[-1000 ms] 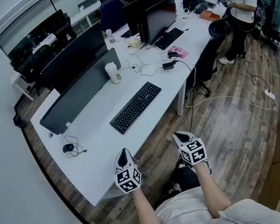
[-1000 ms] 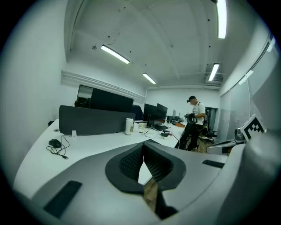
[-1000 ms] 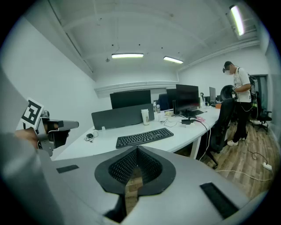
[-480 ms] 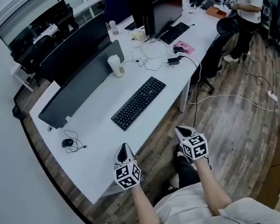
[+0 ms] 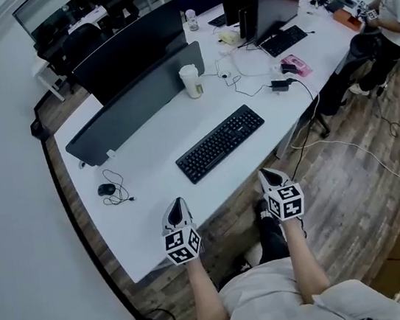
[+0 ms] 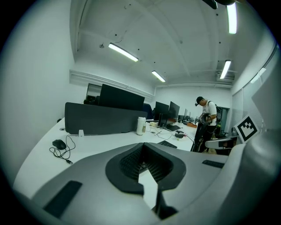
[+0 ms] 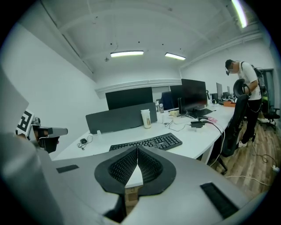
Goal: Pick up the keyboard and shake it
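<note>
Desk (image 5: pixel 146 147) carries the keyboard (image 5: pixel 220 143), seemingly lengthwise along its edge; left gripper (image 5: pixel 177 203), right gripper (image 5: pixel 265 175) fingers closed, empty.

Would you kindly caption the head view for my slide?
Left claw and right claw, both shut, hover by the white desk, short of the flat black keyboard.

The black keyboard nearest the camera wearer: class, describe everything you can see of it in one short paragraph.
The near keyboard is black and full-size, with rows of dark keys, plastic by its look. It lies flat, keys up, slanted across the white desk, close to the front edge. Only the desk touches it; no cable from it can be made out.
</note>
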The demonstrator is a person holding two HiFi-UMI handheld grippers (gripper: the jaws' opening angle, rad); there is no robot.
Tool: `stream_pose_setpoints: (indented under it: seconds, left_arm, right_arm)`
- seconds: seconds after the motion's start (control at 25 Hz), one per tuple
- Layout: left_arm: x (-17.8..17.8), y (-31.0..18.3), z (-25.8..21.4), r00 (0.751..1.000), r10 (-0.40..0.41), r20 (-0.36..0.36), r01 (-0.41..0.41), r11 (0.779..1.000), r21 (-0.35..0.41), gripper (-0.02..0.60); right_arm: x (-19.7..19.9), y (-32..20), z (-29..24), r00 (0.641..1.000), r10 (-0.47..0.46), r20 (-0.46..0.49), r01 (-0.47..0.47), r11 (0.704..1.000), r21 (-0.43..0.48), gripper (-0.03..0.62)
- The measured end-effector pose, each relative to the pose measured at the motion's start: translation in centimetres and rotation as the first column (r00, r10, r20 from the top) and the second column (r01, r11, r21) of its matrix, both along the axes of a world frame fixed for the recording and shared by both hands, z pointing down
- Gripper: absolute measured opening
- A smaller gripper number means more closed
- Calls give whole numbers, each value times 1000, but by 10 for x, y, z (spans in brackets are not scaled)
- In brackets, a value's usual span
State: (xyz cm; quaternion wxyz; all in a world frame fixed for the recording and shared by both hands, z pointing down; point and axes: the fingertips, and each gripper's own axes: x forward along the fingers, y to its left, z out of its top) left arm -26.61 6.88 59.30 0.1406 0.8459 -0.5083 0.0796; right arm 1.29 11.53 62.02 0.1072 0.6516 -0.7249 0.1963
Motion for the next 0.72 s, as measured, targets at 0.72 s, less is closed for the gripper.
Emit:
stream_pose_setpoints:
  seconds: [0.72]
  left_arm:
    - [35, -139, -2, 971, -210, 112, 217, 975, -51, 17]
  right_arm:
    - [83, -197, -14, 990, -135, 44, 133, 991, 27, 40]
